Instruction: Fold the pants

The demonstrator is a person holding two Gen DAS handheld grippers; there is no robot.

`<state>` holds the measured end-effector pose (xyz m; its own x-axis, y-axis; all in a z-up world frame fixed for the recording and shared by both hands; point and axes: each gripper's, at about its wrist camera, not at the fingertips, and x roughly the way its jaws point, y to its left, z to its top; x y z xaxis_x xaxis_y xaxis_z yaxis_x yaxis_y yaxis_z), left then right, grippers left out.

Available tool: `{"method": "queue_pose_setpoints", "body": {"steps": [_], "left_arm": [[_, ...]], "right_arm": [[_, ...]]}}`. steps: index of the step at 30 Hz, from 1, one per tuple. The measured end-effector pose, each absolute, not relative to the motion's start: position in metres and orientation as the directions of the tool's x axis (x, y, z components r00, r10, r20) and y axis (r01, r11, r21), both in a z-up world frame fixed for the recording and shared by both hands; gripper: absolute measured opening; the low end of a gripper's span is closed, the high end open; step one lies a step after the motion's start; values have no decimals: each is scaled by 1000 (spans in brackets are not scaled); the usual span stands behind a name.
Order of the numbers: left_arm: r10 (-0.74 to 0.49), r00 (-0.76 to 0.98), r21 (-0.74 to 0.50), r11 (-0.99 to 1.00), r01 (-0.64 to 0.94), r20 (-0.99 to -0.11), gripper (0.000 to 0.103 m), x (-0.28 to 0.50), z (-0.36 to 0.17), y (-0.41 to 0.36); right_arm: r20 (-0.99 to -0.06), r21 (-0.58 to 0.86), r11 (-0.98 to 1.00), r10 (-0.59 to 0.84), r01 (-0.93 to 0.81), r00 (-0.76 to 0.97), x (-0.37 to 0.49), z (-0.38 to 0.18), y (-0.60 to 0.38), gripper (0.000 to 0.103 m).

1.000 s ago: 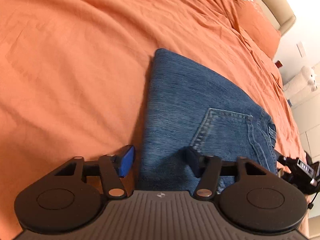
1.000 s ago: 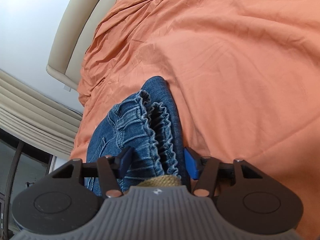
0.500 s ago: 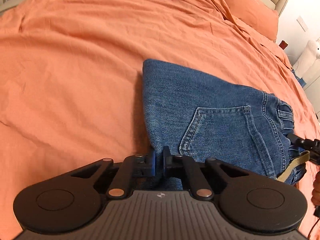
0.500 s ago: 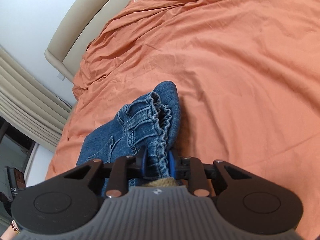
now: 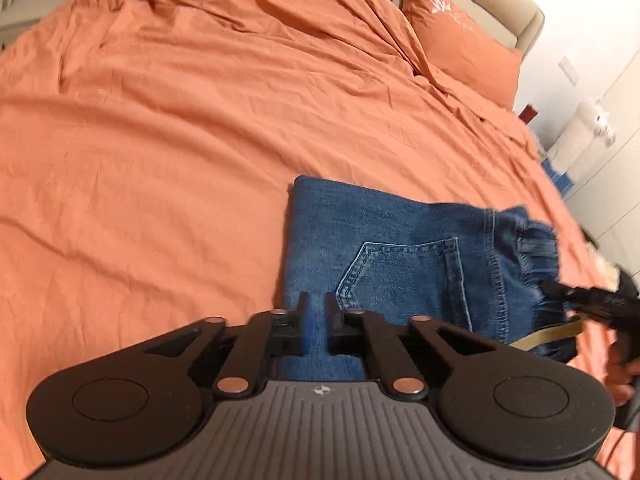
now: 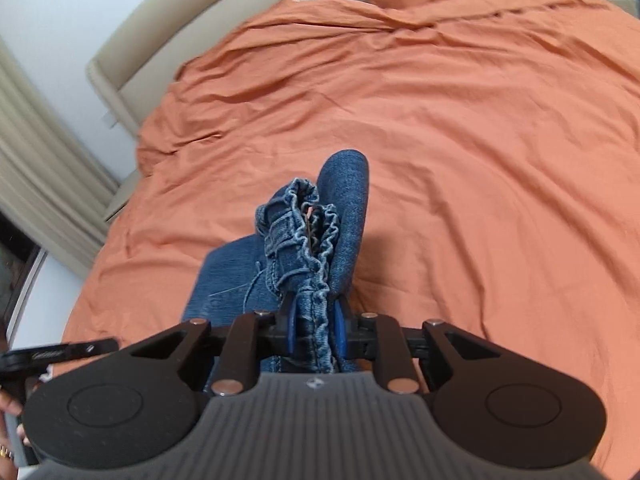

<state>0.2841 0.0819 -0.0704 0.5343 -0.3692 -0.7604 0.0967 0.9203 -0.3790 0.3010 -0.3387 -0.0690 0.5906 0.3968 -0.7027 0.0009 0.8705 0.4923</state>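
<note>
Both grippers, left (image 5: 316, 326) opening, right (image 6: 316, 330) closing, pinch folded blue denim pants (image 5: 400, 264) near orange bed's (image 5: 160, 140) edge; lift evenly.

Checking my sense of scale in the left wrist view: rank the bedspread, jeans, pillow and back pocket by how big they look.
1. bedspread
2. jeans
3. pillow, though it lies farther off, so unsure
4. back pocket
</note>
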Motion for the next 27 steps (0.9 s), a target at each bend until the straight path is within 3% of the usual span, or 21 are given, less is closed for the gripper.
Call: {"method": "queue_pose_setpoints", "body": {"steps": [2, 8, 17, 27], "left_arm": [[-379, 532, -398, 913, 84, -757, 34, 285, -74, 87], [-420, 531, -467, 883, 51, -736, 56, 299, -91, 90], [-482, 468, -536, 844, 22, -741, 57, 343, -151, 77], [-580, 448, -646, 763, 6, -681, 59, 353, -185, 86]], "right_arm": [[-709, 483, 876, 380, 15, 594, 300, -76, -342, 15], [-732, 467, 883, 359, 43, 579, 309, -86, -345, 15], [-745, 541, 834, 413, 112, 524, 328, -135, -381, 15], [-669, 685, 713, 533, 151, 518, 326, -187, -414, 15]]}}
